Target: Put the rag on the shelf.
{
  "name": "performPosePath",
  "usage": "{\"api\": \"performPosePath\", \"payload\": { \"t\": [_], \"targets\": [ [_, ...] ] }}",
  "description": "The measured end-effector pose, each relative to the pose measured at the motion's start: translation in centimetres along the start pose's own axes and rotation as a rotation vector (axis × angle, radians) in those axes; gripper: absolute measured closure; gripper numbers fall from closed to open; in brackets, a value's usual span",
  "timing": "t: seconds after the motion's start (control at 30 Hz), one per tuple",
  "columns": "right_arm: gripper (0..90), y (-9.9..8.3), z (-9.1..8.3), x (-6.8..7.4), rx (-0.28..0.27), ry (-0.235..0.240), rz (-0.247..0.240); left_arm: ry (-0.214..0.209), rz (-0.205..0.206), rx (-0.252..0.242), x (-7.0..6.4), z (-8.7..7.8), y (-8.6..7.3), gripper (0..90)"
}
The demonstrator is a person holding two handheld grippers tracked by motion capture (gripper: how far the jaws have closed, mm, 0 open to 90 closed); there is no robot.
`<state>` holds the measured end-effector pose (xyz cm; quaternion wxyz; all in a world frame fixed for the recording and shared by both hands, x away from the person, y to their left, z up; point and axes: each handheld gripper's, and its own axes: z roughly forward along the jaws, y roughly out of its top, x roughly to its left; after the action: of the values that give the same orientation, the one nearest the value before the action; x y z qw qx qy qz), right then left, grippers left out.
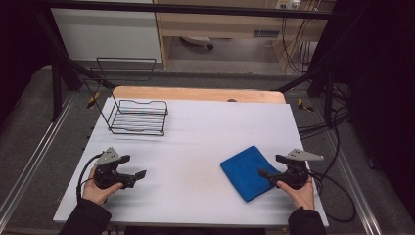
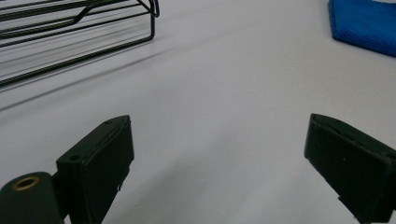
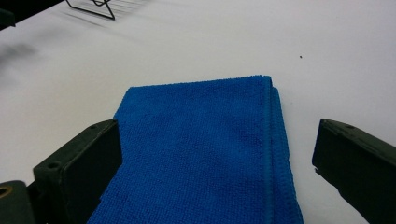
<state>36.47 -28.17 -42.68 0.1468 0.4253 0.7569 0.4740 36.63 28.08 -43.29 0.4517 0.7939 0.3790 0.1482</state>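
Both hands rest low on the white desk [image 1: 195, 142]: right claw [image 3: 215, 154] spread wide over the folded blue microfibre cloth [image 3: 205, 149], perhaps just above it; left claw [image 2: 219, 154] apart over bare desk, black wire rack [image 1: 138, 116] beyond

Black wire rack [image 1: 137, 116] on white table [image 1: 195, 142] (far-left corner).

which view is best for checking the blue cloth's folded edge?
The right gripper view: the blue cloth lies close up between the open jaws, its layered folded edge and weave plain. The high view shows the whole cloth flat on the table, but small. The left gripper view catches just one corner.
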Motion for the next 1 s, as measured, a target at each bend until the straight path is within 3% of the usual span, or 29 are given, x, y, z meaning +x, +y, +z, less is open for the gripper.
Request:
{"api": "performPosePath", "payload": {
  "t": [0.6, 1.0],
  "targets": [
    [3.7, 0.4, 1.0, 1.2, 0.047, -0.012, -0.017, 0.004, 0.016, 0.016, -0.2, 0.1, 0.0, 8.2],
    [11.8, 1.3, 3.1, 4.3, 0.101, 0.014, -0.056, 0.011, 0.010, 0.018, -0.1, 0.0, 0.0, 8.1]
  ]
}}
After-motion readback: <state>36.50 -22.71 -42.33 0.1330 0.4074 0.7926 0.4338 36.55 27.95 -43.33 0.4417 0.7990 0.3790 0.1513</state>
